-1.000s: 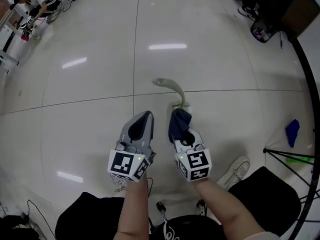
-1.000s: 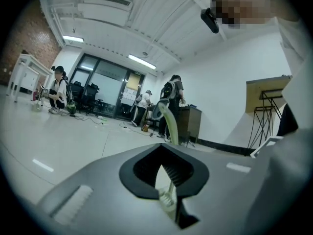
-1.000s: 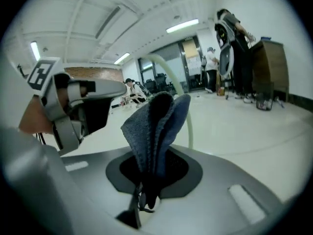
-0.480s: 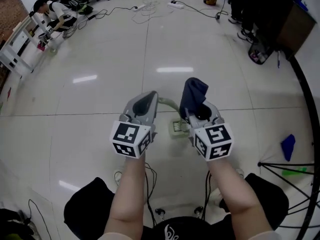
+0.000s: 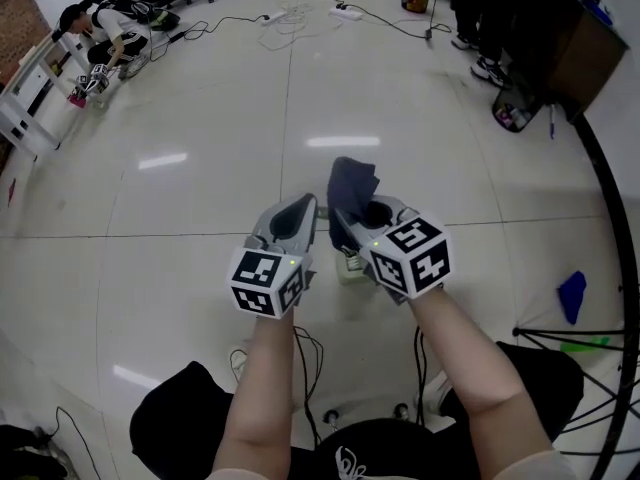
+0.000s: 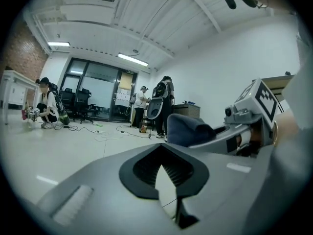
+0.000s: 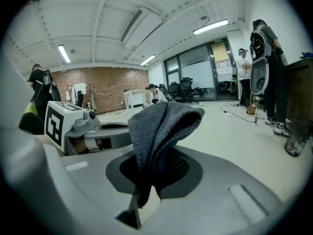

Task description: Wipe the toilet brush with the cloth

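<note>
1. Your two forearms reach forward side by side, each hand carrying a gripper with its marker cube towards you.
2. Your left gripper (image 5: 298, 211) has its jaws together. Its own view shows nothing between the pads, only a thin sliver of pale floor behind them.
3. Your right gripper (image 5: 362, 218) is just beside it, almost touching. Its jaws are clamped on the cloth (image 5: 350, 180).
4. The cloth is dark blue-grey. It is pinched low between the pads and bunches up above the jaw tips in a folded hump that leans towards your left gripper.
5. The toilet brush (image 5: 348, 260) lies on the floor (image 5: 200, 198) directly below the two grippers. Only a small pale piece of it shows in the gap between them, and the rest is hidden under the grippers. The cloth is up above it, and I cannot tell that they touch.
6. To your right, well apart from the brush, a small blue item (image 5: 570, 296) lies on the floor near thin black stand legs (image 5: 585, 313).
7. Farther out the glossy tiles carry ceiling-light reflections, and loose cables (image 5: 290, 13) trail across the far end.
8. At the far left a person (image 5: 100, 23) crouches low by a white frame.
</note>
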`<state>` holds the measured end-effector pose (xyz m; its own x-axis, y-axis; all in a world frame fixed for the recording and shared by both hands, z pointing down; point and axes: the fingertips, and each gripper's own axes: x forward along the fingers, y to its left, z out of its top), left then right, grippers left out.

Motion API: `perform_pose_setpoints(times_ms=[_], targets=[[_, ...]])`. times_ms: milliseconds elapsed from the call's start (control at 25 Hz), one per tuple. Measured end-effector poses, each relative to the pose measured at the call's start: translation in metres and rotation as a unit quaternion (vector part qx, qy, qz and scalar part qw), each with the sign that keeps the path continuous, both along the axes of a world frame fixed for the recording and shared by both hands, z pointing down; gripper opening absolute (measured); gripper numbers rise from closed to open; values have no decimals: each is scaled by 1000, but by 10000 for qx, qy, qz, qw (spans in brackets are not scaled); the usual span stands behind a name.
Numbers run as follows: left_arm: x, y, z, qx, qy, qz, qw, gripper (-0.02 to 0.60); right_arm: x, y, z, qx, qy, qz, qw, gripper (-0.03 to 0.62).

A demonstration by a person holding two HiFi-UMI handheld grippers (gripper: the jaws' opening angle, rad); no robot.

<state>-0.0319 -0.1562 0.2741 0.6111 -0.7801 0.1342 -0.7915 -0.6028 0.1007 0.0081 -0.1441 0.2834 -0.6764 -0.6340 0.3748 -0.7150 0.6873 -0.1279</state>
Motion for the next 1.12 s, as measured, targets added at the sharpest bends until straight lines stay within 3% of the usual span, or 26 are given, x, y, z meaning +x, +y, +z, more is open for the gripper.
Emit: perform_pose_setpoints(times_ms=[240,520,840,1120], targets=[[7,4,-2,220,132,-41,9997,6,20,-3,24,-257,-200,211,9992,58],[-2,0,-5,376,191,-87,9991,6,42,-6,79,-640,-72,586,9962,58],[0,4,-6,471,371,-41,9982,6,71,0,186,-1296,179,1094,9853,58],[6,6,-8,544,497,100,9972,6,76,17,274,-2122,208,1207,9695,58]])
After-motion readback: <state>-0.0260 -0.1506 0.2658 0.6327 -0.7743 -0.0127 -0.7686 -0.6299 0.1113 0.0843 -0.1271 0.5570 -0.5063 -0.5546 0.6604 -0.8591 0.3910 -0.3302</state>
